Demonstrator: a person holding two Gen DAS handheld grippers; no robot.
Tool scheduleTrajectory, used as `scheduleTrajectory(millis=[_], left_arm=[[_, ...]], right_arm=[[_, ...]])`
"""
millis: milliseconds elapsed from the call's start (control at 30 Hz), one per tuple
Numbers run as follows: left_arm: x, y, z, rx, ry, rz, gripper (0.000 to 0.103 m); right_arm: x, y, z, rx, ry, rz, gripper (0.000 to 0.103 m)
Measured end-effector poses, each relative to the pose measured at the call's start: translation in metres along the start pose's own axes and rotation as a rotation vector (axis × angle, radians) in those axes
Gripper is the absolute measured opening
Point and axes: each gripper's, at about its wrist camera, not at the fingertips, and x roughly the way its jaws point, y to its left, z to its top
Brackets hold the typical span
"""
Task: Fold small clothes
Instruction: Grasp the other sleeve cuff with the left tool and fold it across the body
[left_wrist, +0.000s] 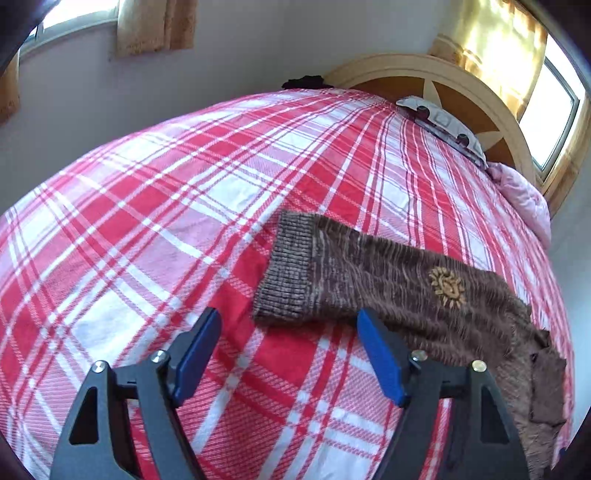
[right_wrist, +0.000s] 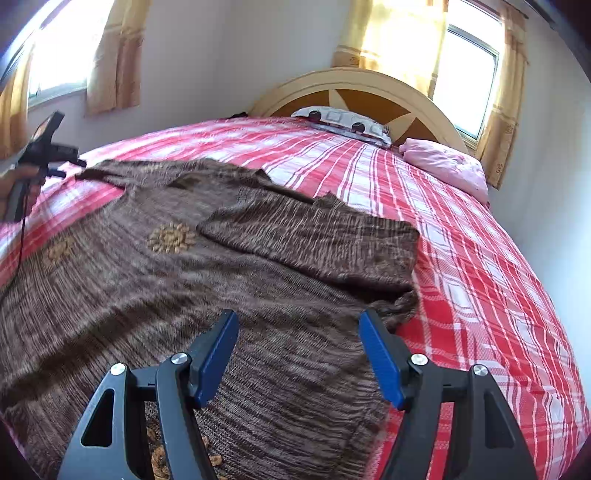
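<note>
A brown knitted sweater lies spread on a bed covered with a red-and-white plaid bedspread, its front up, showing tan embroidered sun motifs. In the right wrist view, one sleeve is already folded across the chest, its edge lying roughly across the body. The other sleeve stretches out flat over the bedspread in the left wrist view, ribbed cuff at its end, so that side looks not yet folded. The left gripper hovers just beside that cuff with its jaws spread and nothing between them; only plaid cloth shows in the gap. The right gripper hangs over the sweater's lower body near its edge, jaws likewise apart and empty. I judge the fold as early: one sleeve in, the second sleeve to bring across, then the body to be doubled over. Two pillows sit by the wooden headboard, well apart from the work.
</note>
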Motion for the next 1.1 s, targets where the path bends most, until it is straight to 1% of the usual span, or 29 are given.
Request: scheduleTrajectory(millis=[67, 133, 200, 267, 333, 433, 467, 500, 533, 600, 633, 700, 800, 867, 933, 1067, 1100], left_arm=[[0.007, -0.004, 0.001, -0.034, 0.022, -0.044, 0.075], [0.012, -0.008, 0.003, -0.069, 0.038, -0.061, 0.075], [0.018, -0.008, 0.004, -0.087, 0.049, -0.05, 0.075], [0.021, -0.008, 0.007, -0.106, 0.033, -0.04, 0.075], [0.023, -0.007, 0.011, -0.115, 0.024, -0.029, 0.071], [0.028, -0.005, 0.014, -0.125, 0.012, -0.007, 0.056], [0.029, -0.004, 0.015, -0.122, 0.008, -0.002, 0.041], [0.031, -0.003, 0.016, -0.116, 0.009, 0.001, 0.017], [0.034, 0.0, 0.018, -0.121, 0.016, 0.001, 0.01], [0.032, 0.006, 0.019, -0.147, 0.006, -0.034, 0.01], [0.03, 0.005, 0.02, -0.143, -0.001, -0.033, 0.01], [0.022, 0.001, 0.021, -0.126, -0.032, -0.039, 0.01], [0.001, -0.02, 0.025, -0.063, -0.099, -0.053, 0.01], [-0.016, -0.043, 0.027, -0.005, -0.145, -0.082, 0.01], [-0.03, -0.067, 0.029, 0.041, -0.173, -0.127, 0.01], [-0.054, -0.128, 0.021, 0.152, -0.198, -0.236, 0.01], [-0.057, -0.138, 0.019, 0.171, -0.198, -0.25, 0.01]], right_arm=[[0.001, 0.001, -0.001, 0.0, 0.007, -0.007, 0.069], [0.0, -0.001, -0.001, 0.011, -0.002, -0.009, 0.069], [-0.001, -0.003, -0.002, 0.021, -0.01, -0.012, 0.069], [-0.002, -0.003, -0.002, 0.028, -0.013, -0.009, 0.069], [-0.001, -0.003, -0.003, 0.03, -0.008, -0.006, 0.069], [0.002, -0.002, -0.005, 0.025, 0.003, -0.006, 0.069], [0.003, -0.001, -0.005, 0.023, 0.004, -0.008, 0.069], [0.003, 0.0, -0.005, 0.019, 0.004, -0.012, 0.069], [0.003, 0.001, -0.005, 0.014, 0.002, -0.015, 0.069], [0.002, 0.001, -0.005, 0.011, -0.001, -0.015, 0.069], [0.002, 0.001, -0.005, 0.012, -0.001, -0.016, 0.069], [0.004, 0.0, -0.005, 0.021, 0.005, -0.015, 0.069], [0.005, -0.002, -0.005, 0.031, 0.012, -0.015, 0.069], [0.006, -0.003, -0.005, 0.036, 0.013, -0.015, 0.069], [0.007, -0.004, -0.005, 0.038, 0.017, -0.014, 0.069], [0.008, -0.004, -0.005, 0.042, 0.015, -0.013, 0.069], [0.008, -0.004, -0.005, 0.043, 0.015, -0.013, 0.069]])
